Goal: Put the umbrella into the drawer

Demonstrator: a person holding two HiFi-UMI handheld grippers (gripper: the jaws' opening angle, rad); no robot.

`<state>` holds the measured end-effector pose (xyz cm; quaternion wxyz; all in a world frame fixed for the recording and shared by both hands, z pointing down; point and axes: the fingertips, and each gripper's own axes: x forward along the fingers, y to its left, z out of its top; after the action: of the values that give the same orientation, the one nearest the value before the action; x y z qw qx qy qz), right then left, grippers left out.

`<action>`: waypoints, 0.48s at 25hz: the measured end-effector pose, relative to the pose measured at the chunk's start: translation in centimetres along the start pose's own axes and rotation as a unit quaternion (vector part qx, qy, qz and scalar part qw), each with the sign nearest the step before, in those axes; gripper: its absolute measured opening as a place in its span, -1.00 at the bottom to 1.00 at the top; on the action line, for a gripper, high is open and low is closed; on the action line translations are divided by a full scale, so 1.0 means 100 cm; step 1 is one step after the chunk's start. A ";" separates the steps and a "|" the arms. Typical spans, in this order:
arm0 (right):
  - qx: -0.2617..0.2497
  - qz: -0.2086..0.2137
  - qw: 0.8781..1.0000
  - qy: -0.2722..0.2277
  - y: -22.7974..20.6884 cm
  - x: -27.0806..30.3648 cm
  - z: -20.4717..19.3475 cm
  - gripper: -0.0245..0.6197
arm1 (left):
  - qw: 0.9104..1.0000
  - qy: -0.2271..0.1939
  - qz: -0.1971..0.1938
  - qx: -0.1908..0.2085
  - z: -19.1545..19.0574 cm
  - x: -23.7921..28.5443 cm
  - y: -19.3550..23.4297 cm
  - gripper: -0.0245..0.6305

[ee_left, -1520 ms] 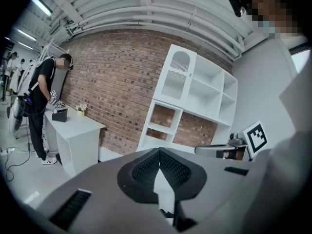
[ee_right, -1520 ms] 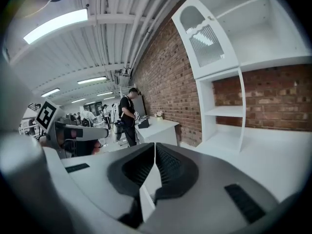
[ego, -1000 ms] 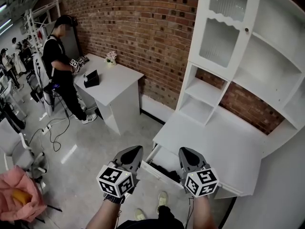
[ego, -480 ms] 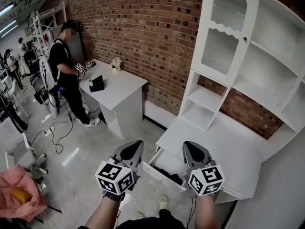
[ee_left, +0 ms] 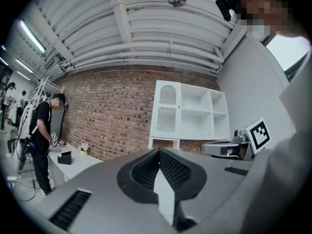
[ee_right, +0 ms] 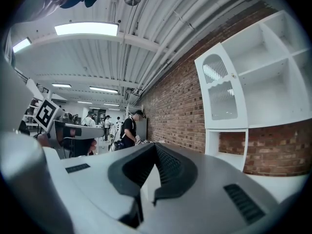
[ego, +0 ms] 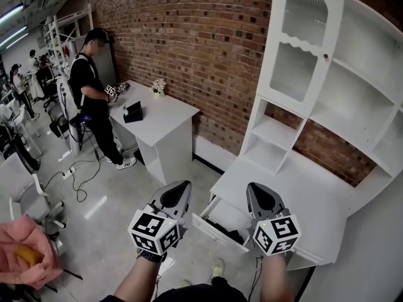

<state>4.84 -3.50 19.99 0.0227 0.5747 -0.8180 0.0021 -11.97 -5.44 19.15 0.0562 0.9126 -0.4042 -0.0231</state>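
In the head view my left gripper (ego: pixel 177 192) and right gripper (ego: pixel 261 192) hang side by side, both pointing level and both shut with nothing in them. Below and between them the white drawer (ego: pixel 211 227) of the desk stands pulled open. A dark thing (ego: pixel 229 233), apparently the folded umbrella, lies in its near part, partly hidden by the drawer front. In the left gripper view the left gripper (ee_left: pixel 159 151) has its jaws meeting at the tip. The right gripper (ee_right: pixel 155 146) looks the same in the right gripper view.
The white desk top (ego: pixel 302 190) carries a tall hutch (ego: pixel 330 93) with open shelves and a glass door against the brick wall. A person (ego: pixel 93 83) stands at a second white table (ego: pixel 162 115) on the left. Pink cloth (ego: pixel 28 251) lies at lower left, and cables (ego: pixel 79 175) lie on the floor.
Both grippers have risen a little, side by side and still shut. The drawer stays open with the dark thing inside.
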 end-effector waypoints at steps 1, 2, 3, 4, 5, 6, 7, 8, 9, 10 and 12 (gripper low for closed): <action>0.000 0.000 1.000 0.000 0.000 0.000 0.000 -0.91 | 1.000 0.000 0.000 0.001 0.000 0.000 0.000 -0.91; 0.000 0.001 1.000 0.001 0.002 0.000 -0.001 -0.91 | 1.000 0.000 0.000 0.001 0.000 -0.001 0.000 -0.91; 0.000 0.002 1.000 0.001 0.003 0.000 -0.002 -0.91 | 1.000 0.000 0.000 0.001 -0.001 -0.003 0.001 -0.91; 0.000 0.004 1.000 0.002 0.005 0.001 -0.002 -0.91 | 1.000 0.000 0.001 0.001 -0.001 -0.004 0.001 -0.91; 0.000 0.005 1.000 0.002 0.006 0.001 -0.003 -0.91 | 1.000 0.000 0.002 0.000 -0.002 -0.005 0.002 -0.91; -0.001 0.007 1.000 0.002 0.007 0.001 -0.003 -0.91 | 1.000 0.000 0.003 0.000 -0.002 -0.005 0.002 -0.91; -0.001 0.008 1.000 0.002 0.007 0.001 -0.003 -0.91 | 1.000 0.000 0.003 0.000 -0.002 -0.005 0.003 -0.91; -0.002 0.009 1.000 0.002 0.008 0.002 -0.003 -0.91 | 1.000 -0.001 0.004 -0.001 -0.002 -0.006 0.003 -0.91; -0.002 0.009 1.000 0.002 0.008 0.002 -0.003 -0.91 | 1.000 -0.001 0.004 -0.001 -0.002 -0.006 0.003 -0.91; -0.003 0.010 1.000 0.002 0.008 0.003 -0.003 -0.91 | 1.000 -0.001 0.005 -0.001 -0.002 -0.006 0.003 -0.91; -0.003 0.012 1.000 0.002 0.009 0.004 -0.003 -0.91 | 1.000 -0.001 0.006 0.000 -0.003 -0.006 0.005 -0.91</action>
<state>3.90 -3.54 20.35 0.0261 0.5647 -0.8249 0.0018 -12.68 -5.32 19.47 0.0561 0.9101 -0.4100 -0.0239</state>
